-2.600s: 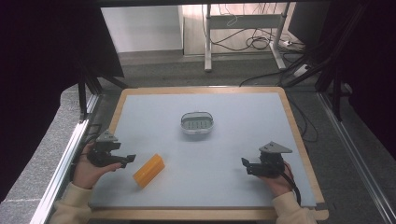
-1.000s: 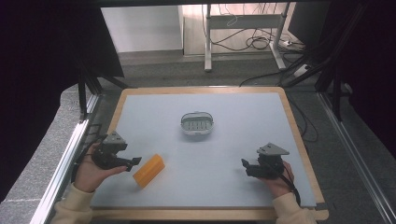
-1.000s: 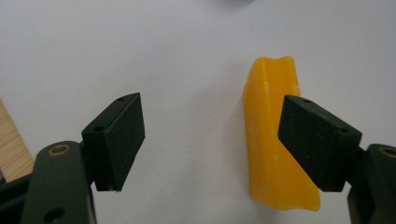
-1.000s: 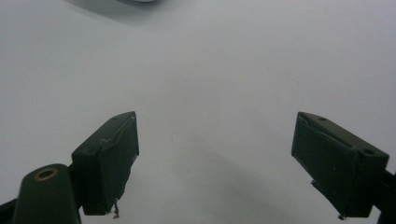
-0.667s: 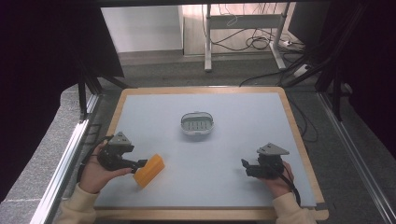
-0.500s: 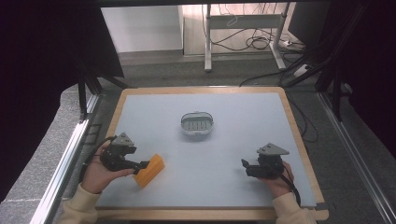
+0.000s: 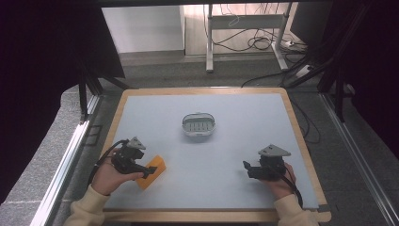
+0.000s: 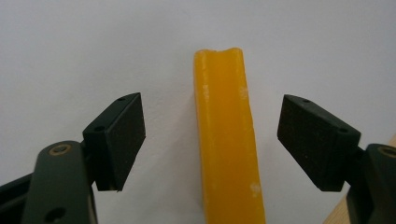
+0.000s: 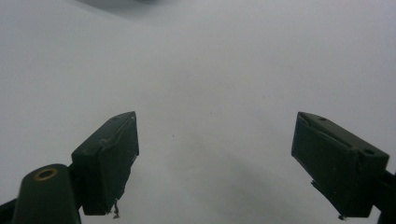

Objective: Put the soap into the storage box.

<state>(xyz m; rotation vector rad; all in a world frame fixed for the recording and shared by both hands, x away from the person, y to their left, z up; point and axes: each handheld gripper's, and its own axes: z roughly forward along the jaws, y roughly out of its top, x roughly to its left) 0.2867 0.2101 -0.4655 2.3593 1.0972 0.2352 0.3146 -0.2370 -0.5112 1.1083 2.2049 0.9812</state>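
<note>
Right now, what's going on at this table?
A person is working with a handheld tool in each hand. The left tool is open, with its jaws on either side of a yellow bar lying on the table, not yet closed on it. The right tool is open too and sits apart near the table's right side, over bare surface. A small grey dish stands untouched near the middle. It looks like the bar is about to be picked up.

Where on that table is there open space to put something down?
Most of the table is bare: the far strip behind the small grey dish, and the wide middle between the orange block and the right gripper. The near left corner is busy, with the left gripper open around the block.
</note>
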